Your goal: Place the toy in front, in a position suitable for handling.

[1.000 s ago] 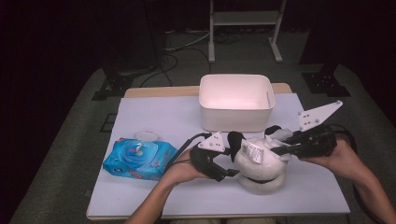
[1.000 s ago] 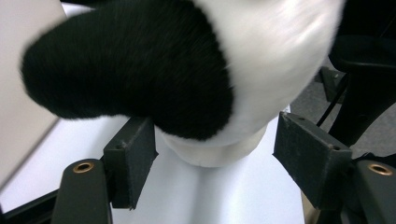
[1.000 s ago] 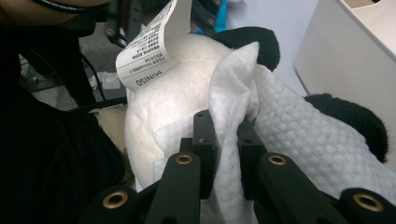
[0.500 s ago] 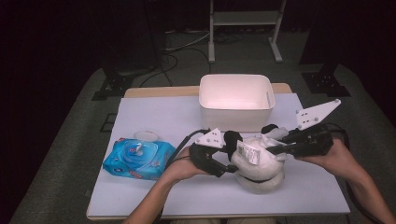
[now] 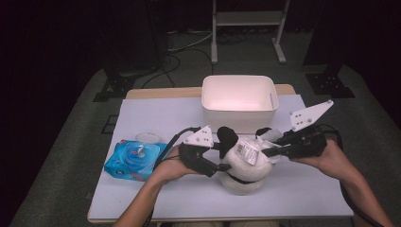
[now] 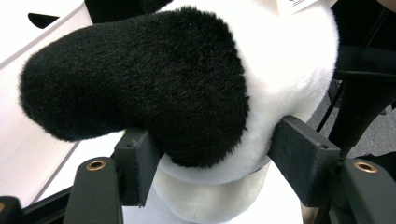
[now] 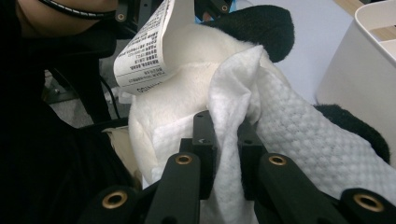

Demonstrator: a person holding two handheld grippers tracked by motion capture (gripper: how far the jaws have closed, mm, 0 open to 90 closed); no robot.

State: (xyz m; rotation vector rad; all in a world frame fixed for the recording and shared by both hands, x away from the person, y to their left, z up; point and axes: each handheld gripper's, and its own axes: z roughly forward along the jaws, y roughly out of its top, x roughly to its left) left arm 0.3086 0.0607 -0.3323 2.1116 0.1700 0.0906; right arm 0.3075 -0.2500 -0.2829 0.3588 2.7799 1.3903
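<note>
My left gripper [image 5: 218,161] squeezes the plush panda [image 5: 246,165], black ear up toward the white bin [image 5: 239,101]; my right gripper [image 5: 272,150] pinches a wet wipe [image 7: 275,126] against it, above the white table [image 5: 156,118].

The plush toy [image 6: 261,93] runs off the picture's top edge; its label [image 7: 144,51] print is too small to read.

A white paper tag [image 7: 152,51] hangs from the black-and-white plush toy [image 7: 187,107], upper left of the right gripper view. It carries rows of small black print, too fine to read. In the high view the same tag [image 5: 247,150] shows a dark barcode-like patch, also illegible.
</note>
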